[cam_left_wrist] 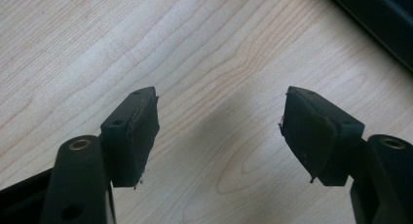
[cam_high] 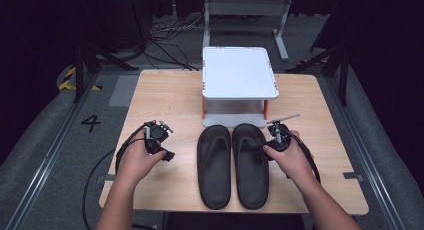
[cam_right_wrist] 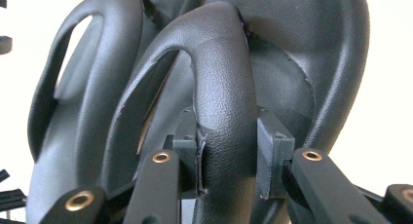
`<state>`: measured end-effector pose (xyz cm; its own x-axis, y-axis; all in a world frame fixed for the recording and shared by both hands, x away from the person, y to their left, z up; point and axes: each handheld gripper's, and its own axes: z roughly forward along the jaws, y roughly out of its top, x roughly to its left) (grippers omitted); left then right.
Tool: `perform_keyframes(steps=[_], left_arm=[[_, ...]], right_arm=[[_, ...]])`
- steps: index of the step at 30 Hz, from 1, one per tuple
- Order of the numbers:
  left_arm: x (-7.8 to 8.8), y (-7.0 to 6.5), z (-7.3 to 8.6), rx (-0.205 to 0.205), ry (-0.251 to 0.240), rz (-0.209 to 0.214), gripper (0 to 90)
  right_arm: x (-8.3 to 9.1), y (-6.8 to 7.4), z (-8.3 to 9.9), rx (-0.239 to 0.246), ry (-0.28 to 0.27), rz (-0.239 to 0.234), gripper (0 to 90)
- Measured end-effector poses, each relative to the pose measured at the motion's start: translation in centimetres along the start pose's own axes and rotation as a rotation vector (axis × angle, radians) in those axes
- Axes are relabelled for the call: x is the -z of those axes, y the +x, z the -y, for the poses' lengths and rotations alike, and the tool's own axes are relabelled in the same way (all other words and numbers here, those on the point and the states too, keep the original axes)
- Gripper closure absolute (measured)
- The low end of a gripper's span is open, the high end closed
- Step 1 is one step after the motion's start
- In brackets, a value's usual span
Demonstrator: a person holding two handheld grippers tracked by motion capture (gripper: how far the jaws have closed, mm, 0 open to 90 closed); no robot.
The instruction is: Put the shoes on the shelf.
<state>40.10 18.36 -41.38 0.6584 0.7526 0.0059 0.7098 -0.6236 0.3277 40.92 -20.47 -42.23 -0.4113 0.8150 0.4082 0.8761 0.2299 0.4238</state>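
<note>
Black sandal strap (cam_right_wrist: 225, 87) pinched in right tongs (cam_right_wrist: 226, 160).
Soft, light, bendy; left tongs (cam_left_wrist: 219, 131) gape empty over surface (cam_left_wrist: 146, 39).

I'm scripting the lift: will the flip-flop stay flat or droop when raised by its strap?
The right gripper clamps the right flip-flop by its arched strap. The sole looks thin and rubbery, so it will probably swing and sag, yet seems light.

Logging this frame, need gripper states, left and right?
Left gripper: open, nothing between the jaws, over bare table.
Right gripper: shut on the strap of the right-hand black sandal.
</note>
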Motion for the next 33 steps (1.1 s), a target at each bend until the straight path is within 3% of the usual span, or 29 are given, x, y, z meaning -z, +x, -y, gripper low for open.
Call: perform_keyframes(steps=[4,6,10,13,16,21,26,27,29,33], left_arm=[[-0.1,-0.2,-0.2,-0.009,0.004,0.002,30.4],[-0.2,-0.3,-0.3,-0.009,0.011,0.000,30.4],[-0.3,-0.4,-0.7,-0.025,0.013,0.003,30.3],[-0.4,-0.6,-0.9,-0.032,0.020,0.006,30.3],[-0.8,-1.1,-1.1,-0.050,0.033,0.023,33.5],[-0.9,-1.4,-1.4,-0.058,0.037,0.030,34.6],[-0.9,-1.4,-1.4,-0.059,0.037,0.030,34.5],[-0.9,-1.4,-1.4,-0.060,0.036,0.029,34.5],[-0.9,-1.4,-1.4,-0.060,0.035,0.031,34.5],[-1.0,-1.5,-1.4,-0.063,0.039,0.035,34.5]], right_arm=[[-0.6,0.1,0.2,0.028,0.005,0.036,66.6],[-0.5,0.0,0.4,0.050,-0.008,0.048,60.0],[0.9,-0.1,0.7,0.096,-0.076,0.037,55.3],[2.5,-0.2,1.2,0.116,-0.096,0.057,57.5],[3.4,-1.0,1.9,0.093,-0.070,0.096,63.8],[3.0,-2.3,3.0,0.062,0.062,0.229,78.5],[1.0,-2.0,3.5,0.065,0.165,0.211,79.3],[0.6,-1.8,3.6,0.063,0.174,0.197,81.8],[0.3,-1.2,3.7,0.074,0.175,0.228,80.3],[0.1,-0.7,3.8,0.063,0.202,0.185,78.1]])
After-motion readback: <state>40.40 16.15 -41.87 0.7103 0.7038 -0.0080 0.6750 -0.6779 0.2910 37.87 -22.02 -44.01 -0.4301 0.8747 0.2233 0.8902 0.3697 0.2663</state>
